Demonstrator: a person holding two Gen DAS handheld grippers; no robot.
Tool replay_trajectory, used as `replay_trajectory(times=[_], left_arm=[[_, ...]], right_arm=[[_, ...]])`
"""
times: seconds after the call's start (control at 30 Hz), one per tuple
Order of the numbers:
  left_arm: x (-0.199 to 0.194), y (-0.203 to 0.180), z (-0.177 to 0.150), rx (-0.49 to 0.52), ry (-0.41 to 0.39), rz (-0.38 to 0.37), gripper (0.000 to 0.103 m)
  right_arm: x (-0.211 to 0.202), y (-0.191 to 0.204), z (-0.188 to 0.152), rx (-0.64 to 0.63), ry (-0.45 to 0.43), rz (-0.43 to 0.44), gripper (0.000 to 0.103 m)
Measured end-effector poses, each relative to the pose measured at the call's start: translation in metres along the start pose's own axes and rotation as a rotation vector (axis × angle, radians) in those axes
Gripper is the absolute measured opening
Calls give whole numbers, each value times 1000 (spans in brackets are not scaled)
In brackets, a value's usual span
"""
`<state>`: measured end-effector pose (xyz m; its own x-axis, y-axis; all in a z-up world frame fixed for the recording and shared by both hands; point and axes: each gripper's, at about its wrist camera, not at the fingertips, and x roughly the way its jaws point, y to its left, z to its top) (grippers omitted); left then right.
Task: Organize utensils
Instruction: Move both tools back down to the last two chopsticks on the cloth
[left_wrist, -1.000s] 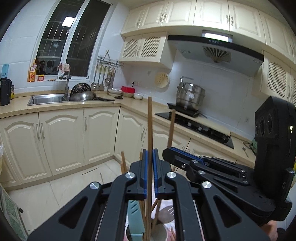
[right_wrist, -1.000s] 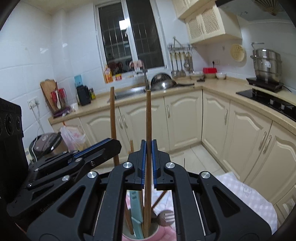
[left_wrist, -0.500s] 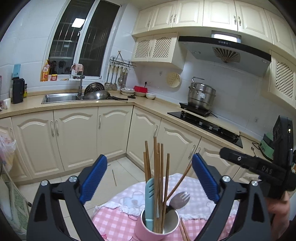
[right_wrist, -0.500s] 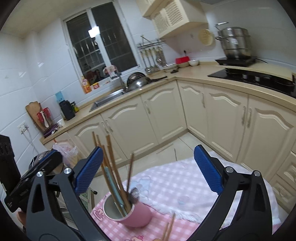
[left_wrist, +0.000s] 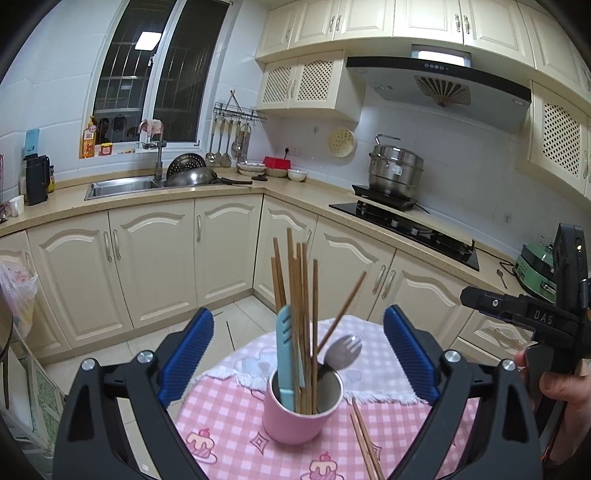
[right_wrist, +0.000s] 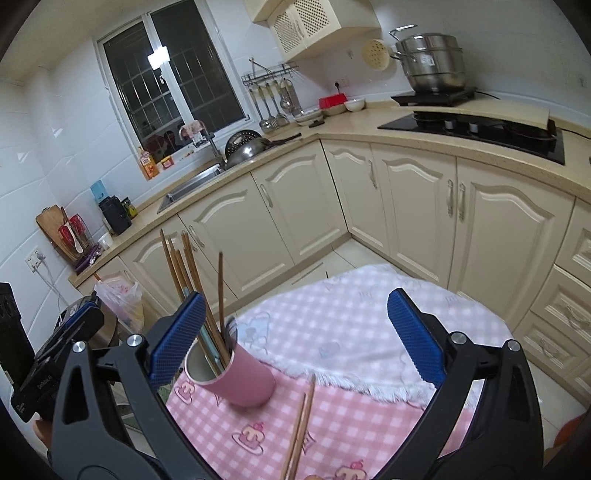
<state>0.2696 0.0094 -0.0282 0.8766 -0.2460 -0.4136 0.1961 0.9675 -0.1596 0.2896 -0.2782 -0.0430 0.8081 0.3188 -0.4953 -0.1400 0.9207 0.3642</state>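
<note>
Beside the pink cup (left_wrist: 301, 415), 2 loose chopsticks (right_wrist: 300, 424) lay flat; my left claw (left_wrist: 297, 354) and right claw (right_wrist: 295, 334) gaped empty, and a careless reach risked toppling that top-heavy cup.

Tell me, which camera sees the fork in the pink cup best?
The left wrist view. There the fork shows its tines above the rim of the pink cup, beside the chopsticks. In the right wrist view the blue pad and chopsticks hide it almost completely.
</note>
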Motion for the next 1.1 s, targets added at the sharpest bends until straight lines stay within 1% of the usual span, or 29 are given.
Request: replay_trajectory(times=[0.23, 0.43, 0.6, 0.7, 0.8, 0.9, 1.1], left_arm=[[-3, -10, -16, 13, 40, -8, 91], [-4, -18, -29, 32, 70, -12, 91], [2, -27, -43, 66, 115, -5, 91], [8, -31, -56, 77, 163, -12, 91], [14, -34, -69, 99, 202, 3, 91], [18, -35, -81, 104, 234, 1, 91], [25, -31, -100, 91, 292, 7, 91]], right_arm=[[-7, -14, -22, 27, 44, -28, 97], [-4, -24, -45, 33, 115, -61, 97], [8, -26, -74, 24, 212, -98, 97], [19, -23, -96, -2, 282, -122, 97], [33, -17, -117, -39, 354, -139, 97], [43, -12, -133, -75, 400, -165, 97], [63, -2, -157, -137, 480, -172, 97]])
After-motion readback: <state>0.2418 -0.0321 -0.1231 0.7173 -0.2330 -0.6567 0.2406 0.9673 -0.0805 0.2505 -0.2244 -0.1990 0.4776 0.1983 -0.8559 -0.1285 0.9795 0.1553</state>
